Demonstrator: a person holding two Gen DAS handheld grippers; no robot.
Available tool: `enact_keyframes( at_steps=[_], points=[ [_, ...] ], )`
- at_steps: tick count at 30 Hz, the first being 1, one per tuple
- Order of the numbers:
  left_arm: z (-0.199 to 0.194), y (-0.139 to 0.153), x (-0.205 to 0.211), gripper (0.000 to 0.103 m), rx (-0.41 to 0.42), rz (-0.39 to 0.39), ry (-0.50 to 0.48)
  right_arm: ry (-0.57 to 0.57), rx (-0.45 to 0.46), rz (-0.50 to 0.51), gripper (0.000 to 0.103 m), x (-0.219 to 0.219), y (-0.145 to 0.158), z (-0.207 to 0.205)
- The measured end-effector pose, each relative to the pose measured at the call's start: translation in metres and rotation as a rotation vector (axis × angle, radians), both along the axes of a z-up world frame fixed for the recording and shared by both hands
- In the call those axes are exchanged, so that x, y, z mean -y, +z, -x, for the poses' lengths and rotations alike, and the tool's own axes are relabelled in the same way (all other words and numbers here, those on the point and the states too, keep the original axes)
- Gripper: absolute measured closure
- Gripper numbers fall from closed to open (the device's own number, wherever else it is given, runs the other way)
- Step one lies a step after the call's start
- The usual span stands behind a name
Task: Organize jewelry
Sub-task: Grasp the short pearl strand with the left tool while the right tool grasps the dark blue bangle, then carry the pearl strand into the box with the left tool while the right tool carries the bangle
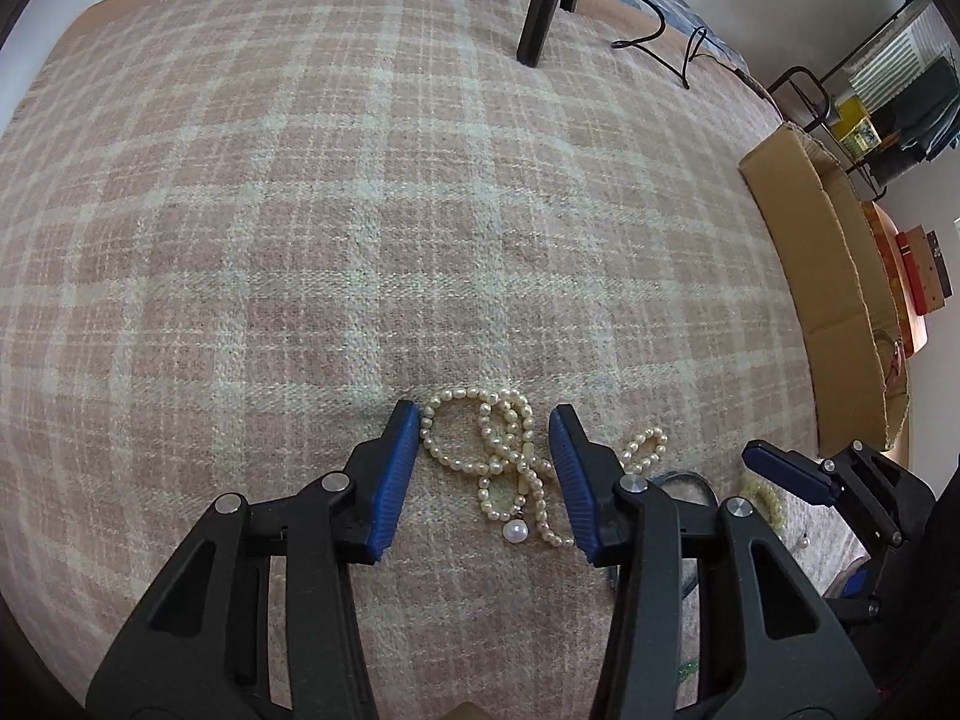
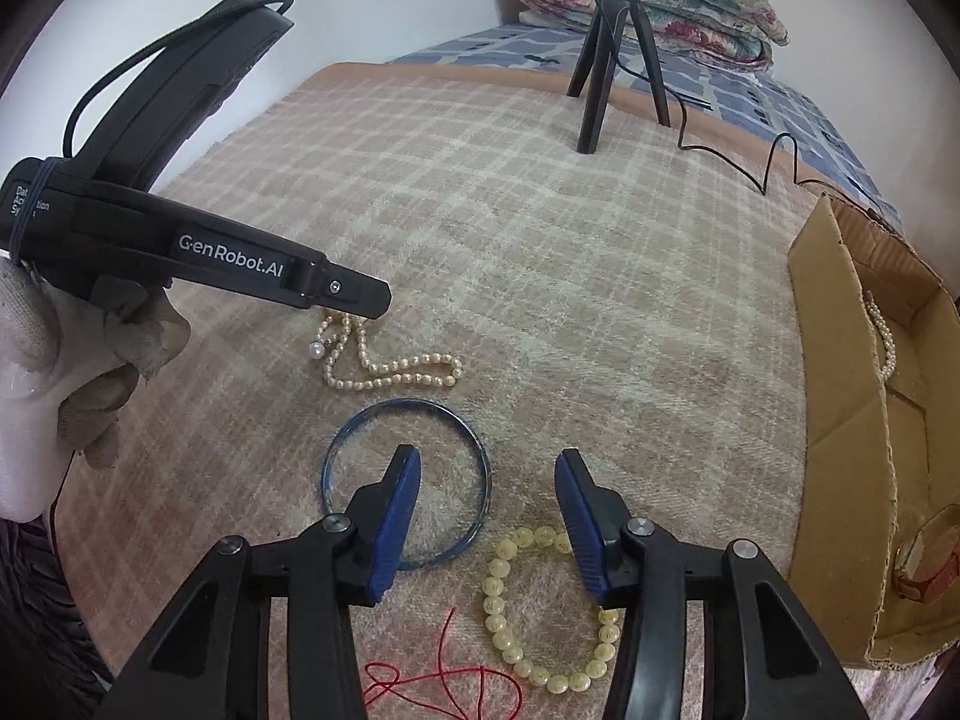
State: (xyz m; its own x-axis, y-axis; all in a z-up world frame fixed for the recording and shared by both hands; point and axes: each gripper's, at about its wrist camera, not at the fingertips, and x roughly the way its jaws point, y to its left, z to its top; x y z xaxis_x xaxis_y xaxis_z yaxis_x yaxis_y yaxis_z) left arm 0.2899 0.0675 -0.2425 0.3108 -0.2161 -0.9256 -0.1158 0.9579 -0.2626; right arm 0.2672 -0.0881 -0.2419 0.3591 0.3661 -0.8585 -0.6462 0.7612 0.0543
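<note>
A cream pearl necklace (image 1: 510, 456) with a larger drop pearl lies in a loose heap on the plaid blanket. My left gripper (image 1: 486, 432) is open and straddles it, low over the blanket; the necklace also shows in the right wrist view (image 2: 390, 369) under the left gripper's tip (image 2: 360, 297). My right gripper (image 2: 486, 468) is open and empty above a blue bangle (image 2: 408, 480) and a pale yellow bead bracelet (image 2: 540, 612). A red thread (image 2: 444, 678) lies near the front. The cardboard box (image 2: 840, 396) at the right holds a pearl strand (image 2: 882, 336) and a watch (image 2: 924, 564).
A black tripod (image 2: 606, 48) stands at the far side of the blanket with a black cable (image 2: 774, 162) trailing right. Folded quilts (image 2: 648, 0) lie at the back. The box also shows in the left wrist view (image 1: 828, 276).
</note>
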Motion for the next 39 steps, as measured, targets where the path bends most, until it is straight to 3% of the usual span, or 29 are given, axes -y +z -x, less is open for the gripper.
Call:
enact_keyframes(
  at_steps=[12,17,20,26,39],
  points=[
    [-0.001,-0.002,0.004,0.074,0.028,-0.071,-0.004,0.028,0.008,0.069,0.065,-0.015,-0.014,-0.003],
    [-0.002,0.001,0.004,0.094,0.040,-0.075,0.008,0.052,0.022,0.073,0.084,-0.021,-0.014,0.001],
    [-0.002,0.002,0.002,0.094,0.041,-0.050,0.019,0.067,0.042,0.090,0.093,-0.027,-0.014,0.006],
    [0.001,0.016,-0.001,0.095,0.071,0.000,0.029,0.059,0.057,0.087,0.101,-0.026,-0.008,0.008],
    [0.010,0.052,0.000,0.099,0.149,0.042,0.034,0.054,0.121,0.063,0.102,-0.023,0.013,0.018]
  ],
)
